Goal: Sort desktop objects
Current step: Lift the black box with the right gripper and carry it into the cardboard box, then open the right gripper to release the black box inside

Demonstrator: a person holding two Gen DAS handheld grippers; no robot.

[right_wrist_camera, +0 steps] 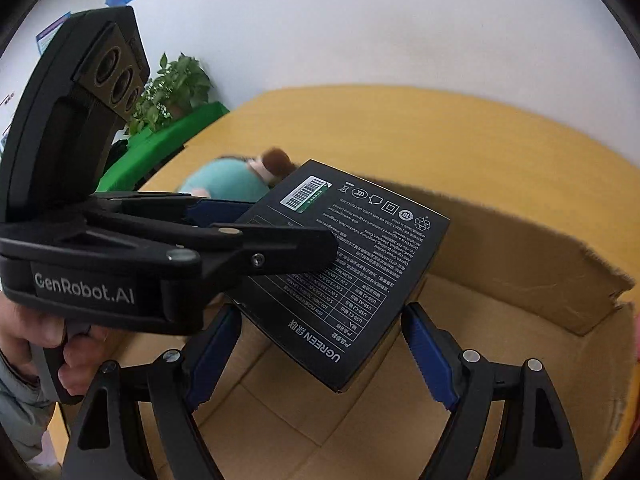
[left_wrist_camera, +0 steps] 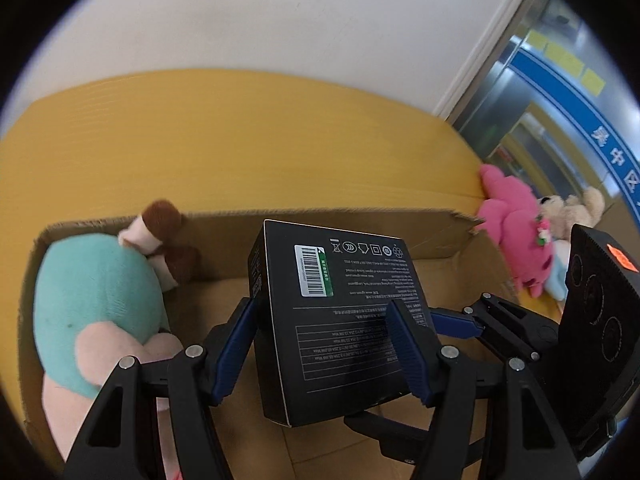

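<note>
A black retail box [left_wrist_camera: 340, 320] with white print and a barcode label hangs tilted over an open cardboard carton [left_wrist_camera: 320, 220]. My left gripper [left_wrist_camera: 320, 320] is shut on it, one blue pad [left_wrist_camera: 236, 344] on its left side and the other over the printed face. My right gripper [right_wrist_camera: 320, 312] reaches in from the right. Its pads [right_wrist_camera: 428, 356] press the black box [right_wrist_camera: 352, 264] at both edges. In the right wrist view the left gripper [right_wrist_camera: 288, 228] crosses from the left. A teal and pink plush toy [left_wrist_camera: 96, 300] lies in the carton's left end.
The carton [right_wrist_camera: 520, 280] sits on a yellow table [left_wrist_camera: 240, 140] by a white wall. A pink plush [left_wrist_camera: 516, 232] and a beige teddy [left_wrist_camera: 572, 208] lie outside its right wall. A potted plant [right_wrist_camera: 176, 88] stands on green cloth at far left. A person's hand [right_wrist_camera: 24, 336] holds the left tool.
</note>
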